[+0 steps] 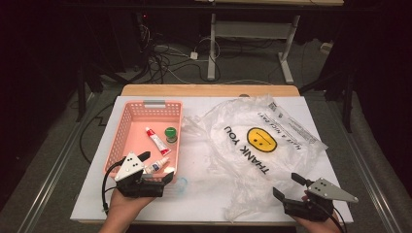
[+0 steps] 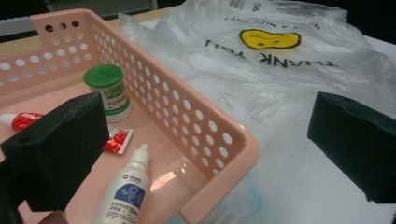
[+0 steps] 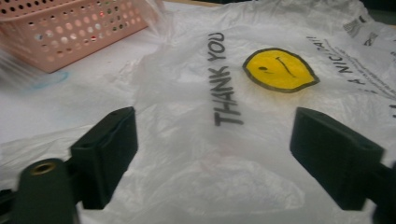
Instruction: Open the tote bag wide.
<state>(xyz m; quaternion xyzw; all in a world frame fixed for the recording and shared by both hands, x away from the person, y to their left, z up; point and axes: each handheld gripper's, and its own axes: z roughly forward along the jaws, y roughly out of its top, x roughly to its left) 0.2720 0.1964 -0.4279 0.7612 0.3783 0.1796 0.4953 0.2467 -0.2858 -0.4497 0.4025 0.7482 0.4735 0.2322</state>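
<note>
From above, the left gripper hangs spread over the near corner of the pink basket; the right gripper gapes at the near edge of the crumpled plastic bag. In the left gripper view, its jaws straddle the basket's corner above a white dropper bottle. In the right gripper view, the jaws stand wide, empty, over the bag.

High cam overhead; gripper cams close, low; share bag

Left hand-held gripper: black body, blocky black jaws, grey three-cornered plate with dark screw dots, black cable. Right hand-held gripper: same build. Forearms bare.
</note>
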